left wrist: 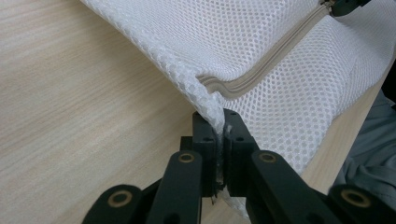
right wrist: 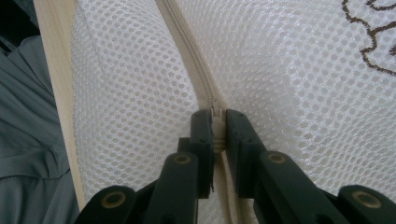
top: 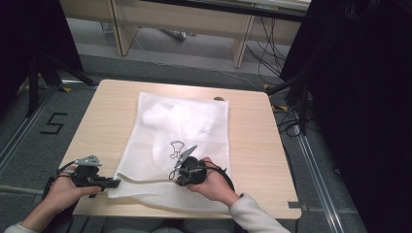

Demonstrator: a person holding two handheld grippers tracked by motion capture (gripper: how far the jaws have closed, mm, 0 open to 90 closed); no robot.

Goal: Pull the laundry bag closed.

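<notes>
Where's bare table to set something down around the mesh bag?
Widest free strip: right of the mesh bag, out to the table edge. A narrower strip lies left of the bag, and a thin band along the far edge. The near edge is crowded: the left gripper pinches the bag's corner, the right gripper its zipper.

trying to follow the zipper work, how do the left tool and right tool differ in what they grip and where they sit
The left tool pinches the corner of the mesh bag at the zipper's end; the right tool is clamped on the zipper pull midway along it. The left sits at the bag's edge over bare table, the right over the bag itself. Both are shut, each on its part.
</notes>
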